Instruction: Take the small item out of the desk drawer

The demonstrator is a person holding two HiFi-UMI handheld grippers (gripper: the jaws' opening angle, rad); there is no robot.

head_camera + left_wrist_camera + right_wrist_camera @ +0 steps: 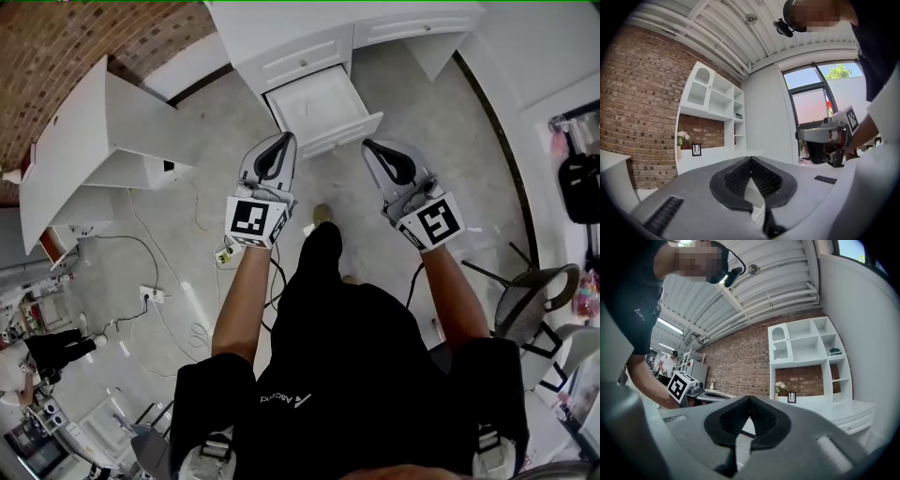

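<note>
The concrete floor (441,122) fills most of the head view, with a brick wall (56,47) at the upper left. A white shelving unit (112,122) stands along that wall, and a white desk (309,37) runs across the top of the view. The person stands facing the desk, arms bent, with one claw in each hand. A mesh chair (530,300) is off to the right, and cables with a power strip (150,294) lie on the floor to the left.

The desk drawer (342,131) is pulled out. Its pale inside is open to the camera, and no small item can be made out in it at this size.

In the head view the drawer shows just beyond the tips of both claws and between them, and neither claw reaches into it. The left gripper (286,141) has its jaws pressed together, tips meeting, with nothing between the ribbed pads. Its own view looks across the room at the shelves and a window. The right gripper (367,145) also has its tips together. A thin dark sliver (746,433) crosses the hollow low between its pads, and what it is cannot be told.
</note>
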